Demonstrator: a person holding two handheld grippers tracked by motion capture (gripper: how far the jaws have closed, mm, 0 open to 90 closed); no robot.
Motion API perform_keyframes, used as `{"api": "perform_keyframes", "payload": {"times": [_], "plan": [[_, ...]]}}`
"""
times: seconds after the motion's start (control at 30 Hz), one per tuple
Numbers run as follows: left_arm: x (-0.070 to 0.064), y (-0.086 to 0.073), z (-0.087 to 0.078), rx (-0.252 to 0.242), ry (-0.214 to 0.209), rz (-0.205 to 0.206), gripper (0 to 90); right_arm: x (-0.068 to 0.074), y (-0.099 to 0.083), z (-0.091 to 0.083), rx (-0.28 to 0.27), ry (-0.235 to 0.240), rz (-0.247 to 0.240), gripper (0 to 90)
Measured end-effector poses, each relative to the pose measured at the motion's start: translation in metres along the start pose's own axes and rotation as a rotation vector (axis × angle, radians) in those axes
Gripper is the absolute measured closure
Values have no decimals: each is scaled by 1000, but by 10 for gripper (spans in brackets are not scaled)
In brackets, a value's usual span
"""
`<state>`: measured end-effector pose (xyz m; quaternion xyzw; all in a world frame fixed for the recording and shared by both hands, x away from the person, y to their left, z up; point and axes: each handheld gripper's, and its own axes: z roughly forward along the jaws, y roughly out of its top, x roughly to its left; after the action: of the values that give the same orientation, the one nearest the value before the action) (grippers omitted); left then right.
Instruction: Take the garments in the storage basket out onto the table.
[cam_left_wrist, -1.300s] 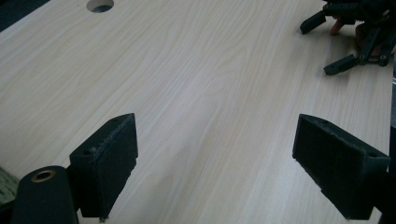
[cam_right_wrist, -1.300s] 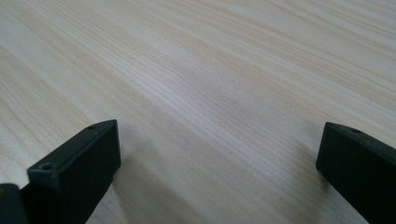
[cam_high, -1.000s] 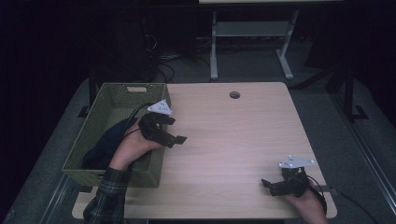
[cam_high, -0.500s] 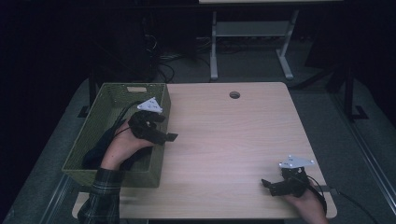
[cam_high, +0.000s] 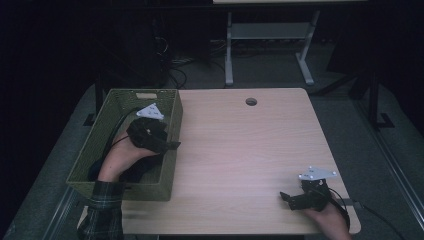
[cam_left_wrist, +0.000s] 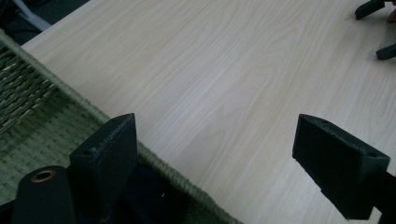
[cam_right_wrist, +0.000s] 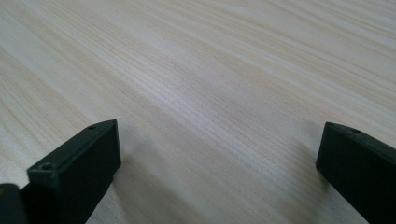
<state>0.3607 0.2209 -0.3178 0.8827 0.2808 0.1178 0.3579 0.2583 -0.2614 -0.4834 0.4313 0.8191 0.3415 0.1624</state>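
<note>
Right now I am holding the left gripper (cam_high: 167, 146) over the green woven basket (cam_high: 95, 160), which is sitting on the left edge of the table (cam_high: 240, 150). In the high view the gripper is hanging above the basket's right wall, roughly midway along it, with its grey plate facing up and its cable trailing back into the basket. In the left gripper view (cam_left_wrist: 215, 154) the jaws are standing wide apart with nothing between them: one jaw is sitting over the inside of the basket, the rim (cam_left_wrist: 154, 158) is running diagonally beneath it, and the other jaw is hanging over bare wood just beside the basket. A dark cloth (cam_high: 137, 170) is lying in the bottom of the basket, under my left hand (cam_high: 120, 160) and toward the near end; I cannot tell whether the gripper is touching it. Moving away from the basket, the middle of the table is showing plain wood. Well apart from the basket, at the table's near right corner, I am resting the right gripper (cam_high: 287, 198) low on the surface, pointing back toward the basket. In the right gripper view (cam_right_wrist: 219, 163) its jaws are spread wide and gripping nothing, with wood grain between them.
</note>
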Motion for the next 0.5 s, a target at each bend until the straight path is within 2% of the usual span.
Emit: {"api": "perform_keyframes", "payload": {"times": [0.5], "plan": [[14,-13,-22,12,54,-20,141,0,0,0,0,0,0,0]]}}
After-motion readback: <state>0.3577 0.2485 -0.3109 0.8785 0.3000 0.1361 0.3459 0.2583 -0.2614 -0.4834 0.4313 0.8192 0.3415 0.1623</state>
